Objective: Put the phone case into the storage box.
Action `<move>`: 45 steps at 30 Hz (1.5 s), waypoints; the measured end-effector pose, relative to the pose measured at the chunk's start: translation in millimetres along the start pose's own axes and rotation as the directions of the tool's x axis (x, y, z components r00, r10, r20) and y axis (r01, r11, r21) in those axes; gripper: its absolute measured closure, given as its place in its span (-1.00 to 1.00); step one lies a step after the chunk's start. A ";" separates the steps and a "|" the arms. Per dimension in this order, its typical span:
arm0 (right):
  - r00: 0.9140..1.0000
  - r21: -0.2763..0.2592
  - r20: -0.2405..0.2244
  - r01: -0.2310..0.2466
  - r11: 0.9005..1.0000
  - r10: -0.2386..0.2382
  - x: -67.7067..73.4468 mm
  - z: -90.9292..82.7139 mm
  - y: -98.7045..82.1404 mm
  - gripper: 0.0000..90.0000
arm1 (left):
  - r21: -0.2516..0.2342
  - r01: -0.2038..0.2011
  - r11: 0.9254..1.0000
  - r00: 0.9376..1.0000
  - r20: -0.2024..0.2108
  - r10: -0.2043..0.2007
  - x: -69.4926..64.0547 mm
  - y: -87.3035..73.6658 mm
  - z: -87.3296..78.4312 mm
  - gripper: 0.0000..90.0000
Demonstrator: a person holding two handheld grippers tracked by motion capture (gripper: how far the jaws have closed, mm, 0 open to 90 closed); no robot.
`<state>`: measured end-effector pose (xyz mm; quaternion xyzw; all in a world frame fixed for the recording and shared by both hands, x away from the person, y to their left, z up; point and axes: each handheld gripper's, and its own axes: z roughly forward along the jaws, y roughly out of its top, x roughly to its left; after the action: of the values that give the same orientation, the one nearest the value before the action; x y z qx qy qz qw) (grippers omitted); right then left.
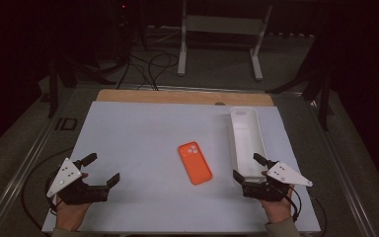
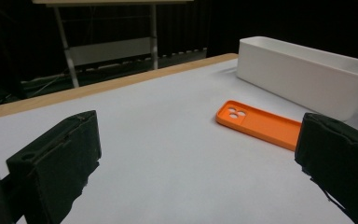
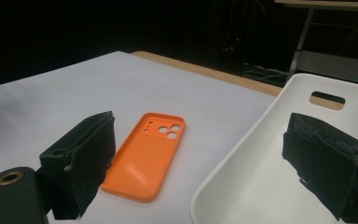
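lying flat near the middle of the white surface (image 1: 143, 143), the orange phone case (image 1: 195, 162) has its camera holes at its 12 o'clock end. a white bin (image 1: 246, 140) stands just beside it at 3 o'clock. the left claw (image 1: 101, 170) hovers gaping wide at 8 o'clock, holding nothing. the right claw (image 1: 249, 167) is spread too, empty, over the bin's near end.
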<state>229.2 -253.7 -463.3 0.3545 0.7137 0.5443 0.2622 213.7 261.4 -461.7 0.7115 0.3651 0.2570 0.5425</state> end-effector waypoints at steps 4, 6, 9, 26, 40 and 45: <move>1.000 0.002 0.001 0.003 1.000 -0.003 0.3 0.2 -0.2 -0.80 | -0.004 0.006 1.000 1.000 0.001 -0.006 0.2 0.8 -0.7 -0.98; 1.000 -0.005 0.003 0.010 1.000 -0.010 0.1 -0.5 0.8 -0.80 | -0.005 0.003 1.000 1.000 0.000 -0.003 0.0 1.2 -0.9 -0.98; 1.000 -0.004 0.008 -0.001 1.000 0.001 -0.9 -0.1 0.2 -0.80 | -0.008 0.000 1.000 1.000 -0.002 0.000 -0.4 0.6 -0.3 -0.98; 1.000 0.013 0.008 -0.006 1.000 0.006 0.4 1.9 -1.4 -0.80 | 0.045 -0.009 0.999 0.999 0.040 0.007 -17.1 7.6 14.1 -0.98; 1.000 0.015 0.017 -0.011 1.000 0.011 -1.7 2.8 -2.9 -0.80 | 0.085 -0.045 0.995 0.995 0.096 0.037 -36.0 19.3 38.2 -0.98; 1.000 0.012 0.018 -0.006 1.000 0.006 -1.4 3.6 -3.6 -0.80 | 0.102 -0.055 0.993 0.993 0.106 0.044 -39.8 21.6 49.6 -0.99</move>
<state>232.0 -253.3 -467.8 0.3630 0.7136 0.5376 0.2647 232.8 197.6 -453.5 0.7603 0.3316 0.2135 0.5161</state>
